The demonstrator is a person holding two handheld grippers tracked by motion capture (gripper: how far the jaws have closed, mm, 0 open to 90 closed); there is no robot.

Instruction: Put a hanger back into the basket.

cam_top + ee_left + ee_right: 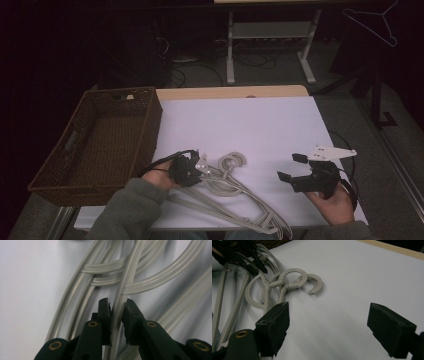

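Note:
A pile of grey plastic hangers lies on the white table top near the front edge, hooks pointing away from me. My left gripper sits on the pile's left side. In the left gripper view its jaws are shut on one thin hanger bar that runs up between the pads. My right gripper hovers to the right of the pile, open wide with nothing between its jaws. The right gripper view shows the hanger hooks beyond its left jaw.
A brown wicker basket stands at the table's left edge. A strip of wooden table edge shows at the back. Behind it stand a white desk frame and floor cables. A white wire hanger hangs at top right.

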